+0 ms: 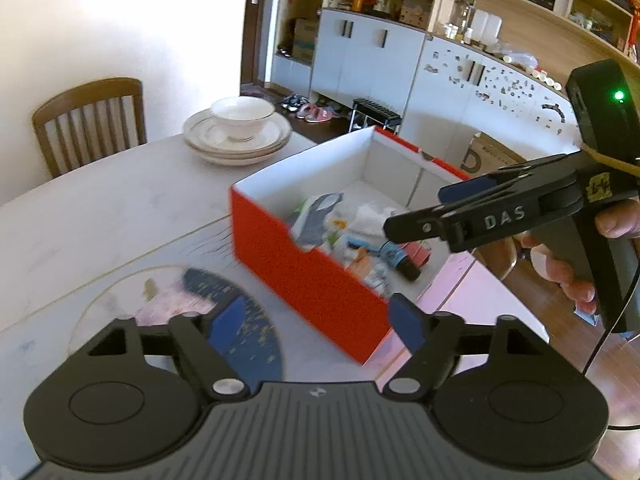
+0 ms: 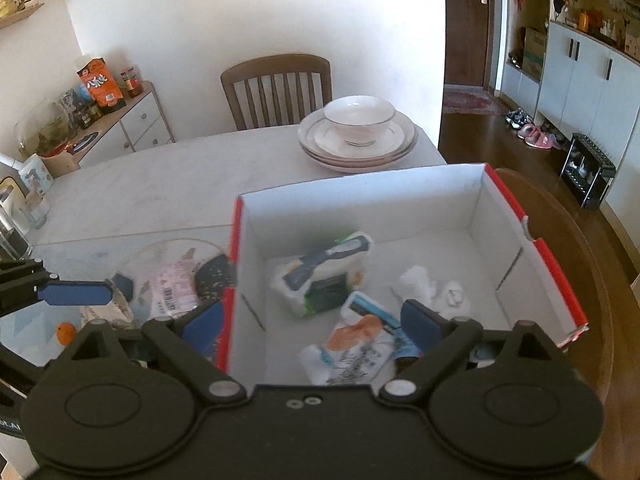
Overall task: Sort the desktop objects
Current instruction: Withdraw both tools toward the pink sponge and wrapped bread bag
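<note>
Fingers of the left gripper (image 1: 320, 326) stood wide apart and empty at the bottom of its own view, poised over the table edge between a clear round dish (image 1: 176, 316) at lower left and the red cardboard box (image 1: 304, 276) just right of centre. The right gripper (image 2: 314, 318) was likewise spread wide and held nothing, hanging over the near wall of the box, with the packets already sorted showing between its fingers: a wet-wipe pack (image 2: 324, 276), an orange-and-white sachet (image 2: 352, 344) and crumpled white tissue (image 2: 416, 280). A small dark bottle (image 1: 400, 260) lay near the box's right corner. Unsorted things sat in the dish at the left of the right view, a pink barcoded packet (image 2: 172, 292) among them, with a small orange object (image 2: 65, 332) on the table beside it. Risk seemed to lie in crowding: both tools worked near the same box wall, and a finger could catch the rim and shove the light box toward the table edge. Further back, stacked plates with a bowl (image 2: 358, 128) stood well apart, likely safe.
</note>
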The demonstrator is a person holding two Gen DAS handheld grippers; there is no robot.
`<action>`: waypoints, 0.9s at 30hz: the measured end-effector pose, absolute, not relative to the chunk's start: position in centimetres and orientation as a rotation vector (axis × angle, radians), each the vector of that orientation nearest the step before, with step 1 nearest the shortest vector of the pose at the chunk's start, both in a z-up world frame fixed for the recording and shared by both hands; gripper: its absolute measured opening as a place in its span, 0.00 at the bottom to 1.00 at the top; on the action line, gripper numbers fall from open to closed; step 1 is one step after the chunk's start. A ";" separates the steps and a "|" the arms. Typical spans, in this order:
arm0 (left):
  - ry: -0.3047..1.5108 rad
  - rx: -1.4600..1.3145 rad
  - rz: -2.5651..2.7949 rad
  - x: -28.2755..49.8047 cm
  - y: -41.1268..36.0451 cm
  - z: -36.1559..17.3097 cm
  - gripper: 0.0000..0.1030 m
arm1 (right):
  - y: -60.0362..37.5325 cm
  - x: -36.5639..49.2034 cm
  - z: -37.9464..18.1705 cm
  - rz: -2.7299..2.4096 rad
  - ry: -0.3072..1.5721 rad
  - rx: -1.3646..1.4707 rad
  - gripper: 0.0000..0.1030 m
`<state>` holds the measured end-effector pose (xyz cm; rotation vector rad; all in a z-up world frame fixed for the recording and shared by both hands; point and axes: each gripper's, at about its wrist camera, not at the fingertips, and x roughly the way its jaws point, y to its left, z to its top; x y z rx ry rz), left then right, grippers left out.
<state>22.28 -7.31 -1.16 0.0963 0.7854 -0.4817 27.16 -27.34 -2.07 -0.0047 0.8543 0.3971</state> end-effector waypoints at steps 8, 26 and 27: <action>0.788 0.093 -0.430 20.2 -1.9 -2.2 0.88 | -22.6 24.6 -2.0 0.411 0.812 -0.044 0.98; 0.807 0.037 -0.275 16.1 10.6 -5.8 0.98 | -12.7 22.2 -3.8 0.441 0.823 -0.078 0.99; 0.812 0.036 -0.273 15.9 11.1 -6.1 0.98 | -12.3 22.2 -4.0 0.441 0.825 -0.083 0.99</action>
